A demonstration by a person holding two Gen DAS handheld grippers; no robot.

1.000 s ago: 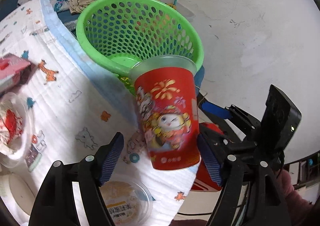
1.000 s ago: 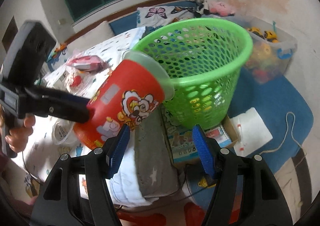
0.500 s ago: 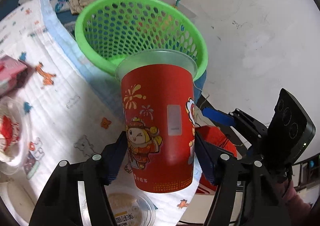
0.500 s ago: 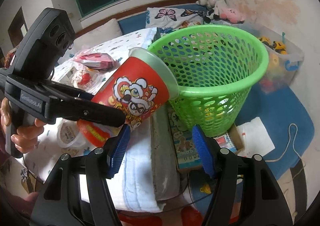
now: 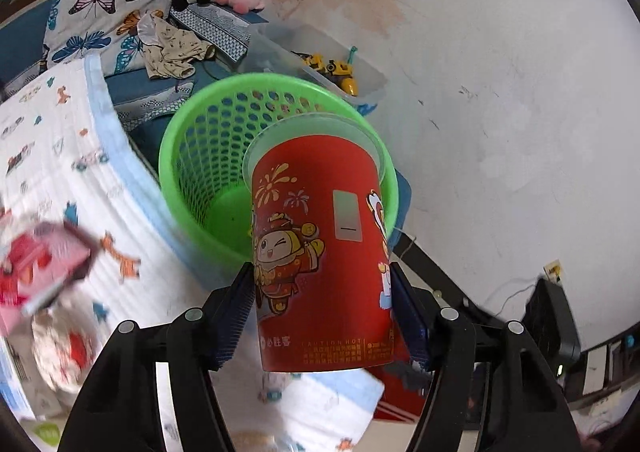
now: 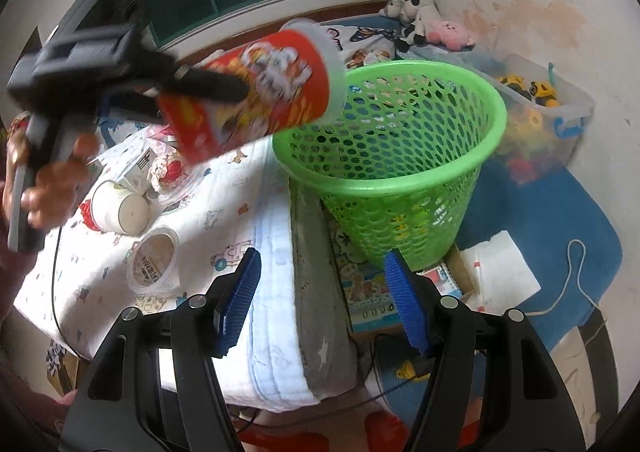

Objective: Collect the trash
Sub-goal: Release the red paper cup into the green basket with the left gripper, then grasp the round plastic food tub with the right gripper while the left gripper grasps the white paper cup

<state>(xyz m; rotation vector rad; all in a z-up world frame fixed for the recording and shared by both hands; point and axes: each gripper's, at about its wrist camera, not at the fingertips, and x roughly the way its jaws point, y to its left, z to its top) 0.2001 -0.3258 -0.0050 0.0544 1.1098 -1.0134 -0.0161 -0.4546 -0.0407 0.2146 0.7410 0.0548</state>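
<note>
My left gripper (image 5: 322,308) is shut on a red paper cup (image 5: 320,252) with cartoon prints and a clear lid. The cup is tilted with its lid over the rim of the green mesh basket (image 5: 192,155). In the right wrist view the cup (image 6: 260,87) hangs in the air at the left rim of the basket (image 6: 400,171), held by the left gripper (image 6: 208,85). My right gripper (image 6: 322,300) is open and empty, low over the bed edge in front of the basket.
On the white printed blanket (image 6: 224,228) lie a lidded tub (image 6: 154,258), a white cup on its side (image 6: 120,207), a red-and-white wrapper (image 6: 166,171) and a pink pack (image 5: 36,264). A clear toy bin (image 6: 536,107) stands behind the basket.
My left gripper has closed on the red cup, lifted it and carried it toward the basket until its lid is over the rim. The right gripper has stayed open and drawn back a little.
</note>
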